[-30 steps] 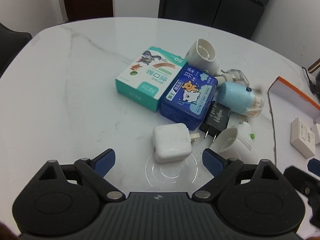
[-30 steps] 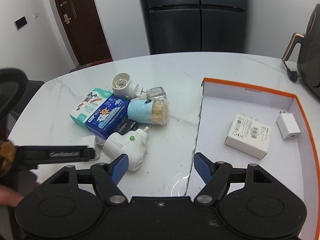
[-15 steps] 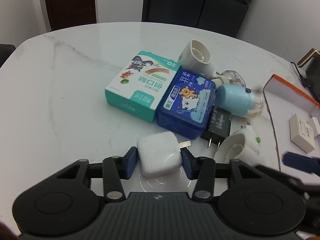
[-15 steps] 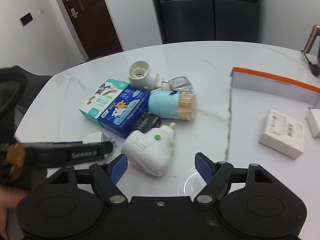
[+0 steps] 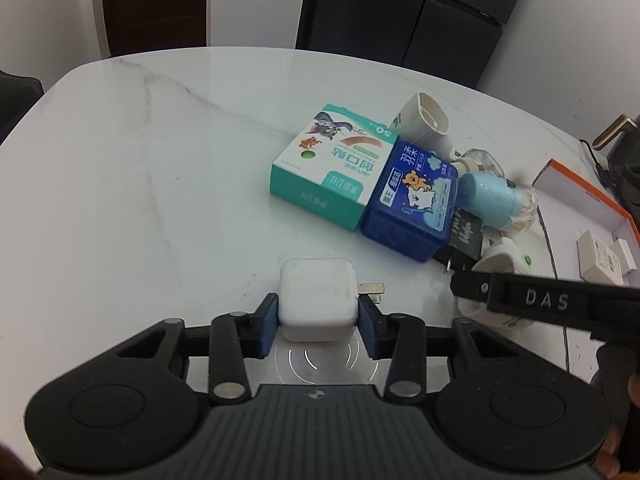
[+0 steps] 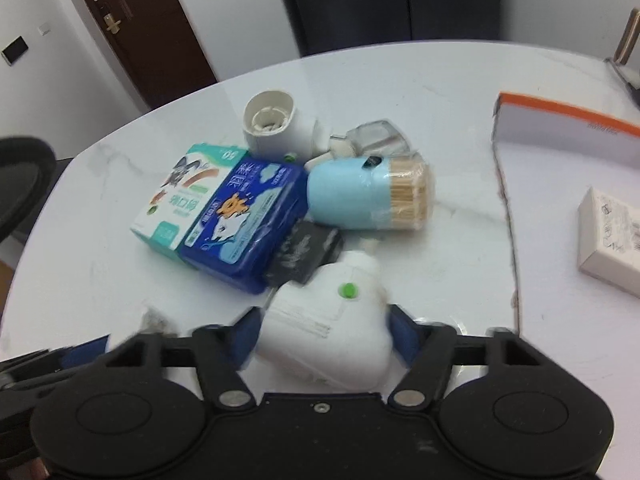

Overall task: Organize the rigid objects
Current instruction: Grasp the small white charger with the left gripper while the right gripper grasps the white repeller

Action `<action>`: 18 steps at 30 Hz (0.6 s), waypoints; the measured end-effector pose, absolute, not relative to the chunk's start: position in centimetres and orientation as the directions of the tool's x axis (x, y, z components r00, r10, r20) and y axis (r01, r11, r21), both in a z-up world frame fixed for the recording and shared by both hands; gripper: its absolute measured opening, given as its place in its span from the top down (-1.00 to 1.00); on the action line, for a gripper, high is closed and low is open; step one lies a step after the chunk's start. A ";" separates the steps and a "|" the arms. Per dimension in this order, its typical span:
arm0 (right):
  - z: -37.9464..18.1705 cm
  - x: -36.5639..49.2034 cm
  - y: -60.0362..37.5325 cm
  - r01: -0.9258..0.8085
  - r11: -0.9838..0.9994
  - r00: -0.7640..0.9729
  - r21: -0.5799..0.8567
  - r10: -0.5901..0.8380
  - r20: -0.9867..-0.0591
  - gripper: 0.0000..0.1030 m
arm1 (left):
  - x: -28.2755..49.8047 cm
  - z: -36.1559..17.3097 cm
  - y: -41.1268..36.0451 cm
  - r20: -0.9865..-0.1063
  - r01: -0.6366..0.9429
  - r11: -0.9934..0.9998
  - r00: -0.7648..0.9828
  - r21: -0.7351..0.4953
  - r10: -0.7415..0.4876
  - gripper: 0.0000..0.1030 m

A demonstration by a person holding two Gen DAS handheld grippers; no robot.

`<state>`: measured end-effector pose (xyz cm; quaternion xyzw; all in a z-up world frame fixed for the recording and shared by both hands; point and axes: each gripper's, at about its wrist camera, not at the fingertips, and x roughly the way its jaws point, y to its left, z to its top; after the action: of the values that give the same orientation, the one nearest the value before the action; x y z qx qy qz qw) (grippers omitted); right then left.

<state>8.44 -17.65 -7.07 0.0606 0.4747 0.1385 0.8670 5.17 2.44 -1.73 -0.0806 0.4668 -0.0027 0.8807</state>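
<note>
Resting low in the frame on the white marble worktop, square white plastic charger block with metal prongs, pinched between blue pads of left tool, just closed on it. Lower centre in the right view, white plastic plug-in device with green button between the blue pads of right tool, jaws lately closing; contact blurred, cannot tell. Behind, teal cardboard box touching dark blue packet; orange-rimmed tray at right.
</note>
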 end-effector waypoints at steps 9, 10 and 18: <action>-5.6 6.5 -18.7 -0.230 0.954 0.564 0.191 0.291 -0.773 -0.47 | 5.0 -1.4 1.1 -0.811 -0.046 0.986 0.576 -0.160 -0.105 0.19; -5.4 6.4 -18.7 -0.235 0.954 0.571 0.185 0.290 -0.768 -0.47 | 5.0 -1.3 0.7 -0.808 -0.043 0.986 0.579 -0.160 -0.106 0.19; -2.7 4.7 -20.5 -0.261 0.956 0.634 0.135 0.275 -0.722 -0.47 | 4.3 0.9 -2.0 -0.780 -0.011 0.987 0.614 -0.158 -0.118 0.19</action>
<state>4.65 -20.52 -2.66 0.0088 0.4009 0.1484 0.9040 4.33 -2.00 0.93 -0.0737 0.4381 -0.0297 0.8954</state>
